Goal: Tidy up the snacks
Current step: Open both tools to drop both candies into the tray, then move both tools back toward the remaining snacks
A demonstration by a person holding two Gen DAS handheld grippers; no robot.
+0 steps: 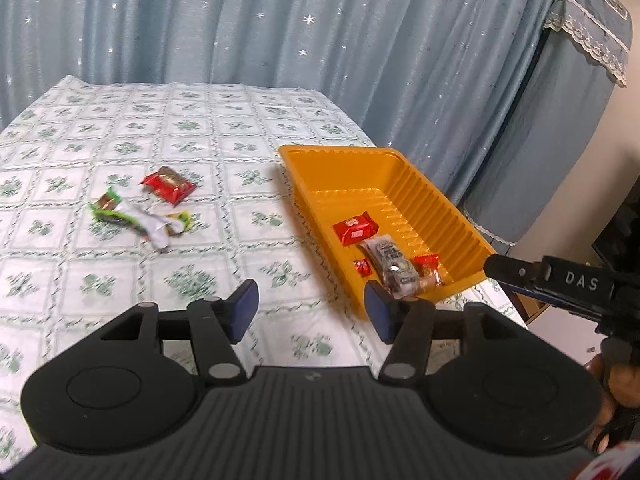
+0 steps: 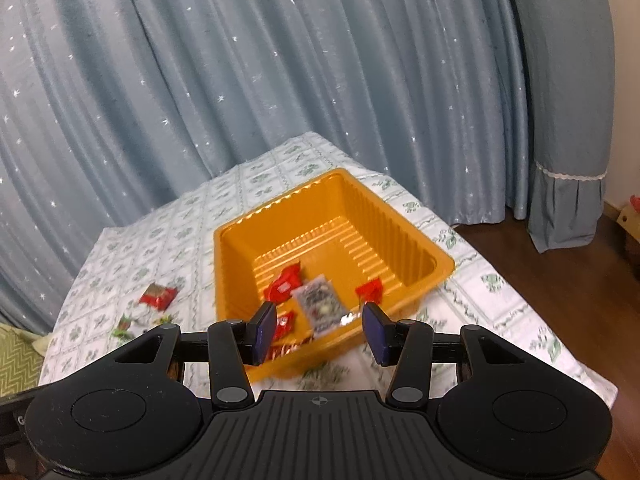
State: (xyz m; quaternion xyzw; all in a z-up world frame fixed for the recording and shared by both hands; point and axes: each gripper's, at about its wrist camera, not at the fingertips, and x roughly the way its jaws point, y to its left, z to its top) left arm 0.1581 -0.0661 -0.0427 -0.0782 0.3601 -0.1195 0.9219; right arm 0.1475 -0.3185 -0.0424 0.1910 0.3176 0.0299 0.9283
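Beyond the right tool (image 2: 319,330), snacks (image 2: 318,304) lie in the orange tray (image 2: 400,208).

The only readable text is "DAS", in pale capitals on the black body of the right claw (image 1: 516,270), at three o'clock in the left wrist view. Printing on the snack wrappers in the orange tray (image 1: 400,176) is too blurred to read.
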